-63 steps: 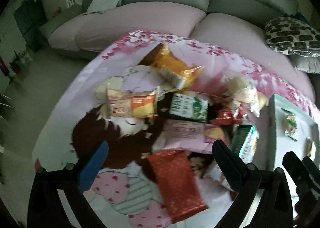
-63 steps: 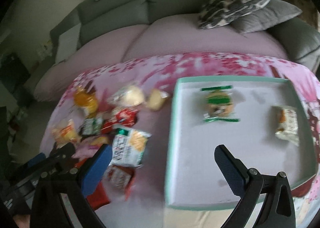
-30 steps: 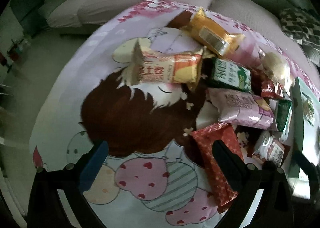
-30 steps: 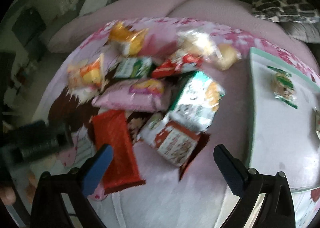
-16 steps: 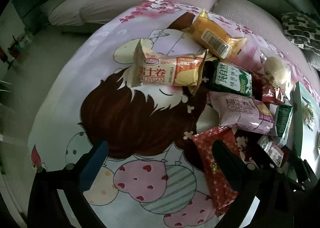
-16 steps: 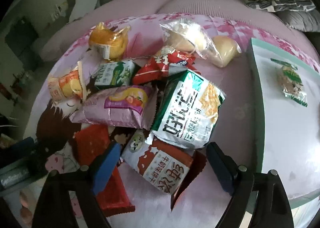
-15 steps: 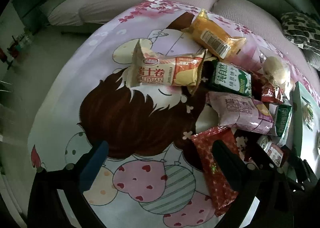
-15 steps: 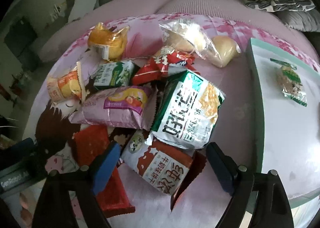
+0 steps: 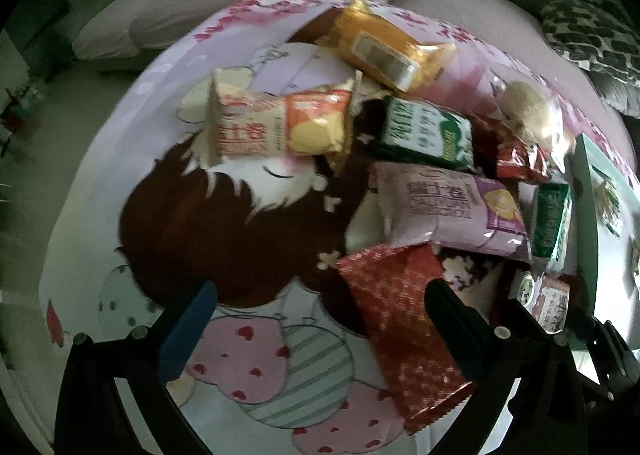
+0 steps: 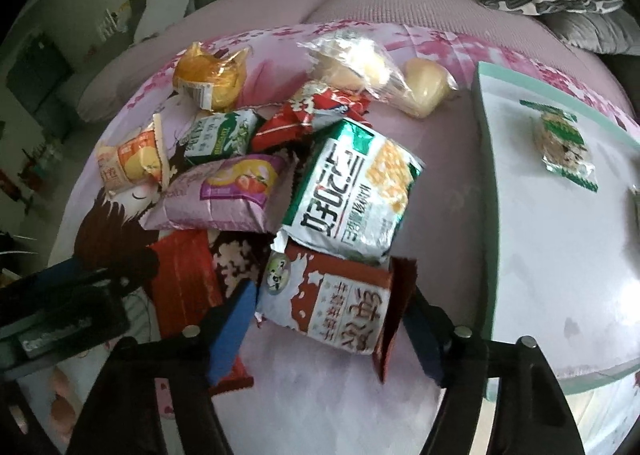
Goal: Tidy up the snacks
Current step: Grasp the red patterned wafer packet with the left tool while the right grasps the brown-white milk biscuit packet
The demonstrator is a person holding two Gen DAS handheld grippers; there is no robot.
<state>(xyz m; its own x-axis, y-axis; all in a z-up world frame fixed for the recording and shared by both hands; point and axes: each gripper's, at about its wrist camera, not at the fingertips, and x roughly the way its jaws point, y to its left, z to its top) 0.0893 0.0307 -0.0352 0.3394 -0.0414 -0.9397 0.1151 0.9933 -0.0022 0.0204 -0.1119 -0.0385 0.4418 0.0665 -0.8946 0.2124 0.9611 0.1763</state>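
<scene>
Snacks remain mostly unsorted. A heap of packets lies on the pink cartoon-print cloth, beside the mint-rimmed tray to its right.

Done so far: the tray holds one small green-trimmed packet, and the edge of a second item shows at the picture's far right border, too cut off to identify. The rest of the tray floor is bare.

Left to do: at least nine packets are outside the tray. These include the orange bag, the orange-and-cream roll packet, the dark green carton-style pack, the pink packet, the small red packet, the clear-wrapped buns, the green-and-white cracker bag, the long red foil bar and the red-and-white packet.

Right gripper: its jaws are closing, with the red-and-white packet between them. The blue pads stand at the packet's two sides; firm pressure is not yet evident, so I judge the grasp incomplete.

Left gripper: its fingers stand wide apart and hold nothing; the right finger overlaps the long red foil bar in view, contact uncertain.

Assessment: an early stage, with the third item apparently being picked for transfer to the tray.
</scene>
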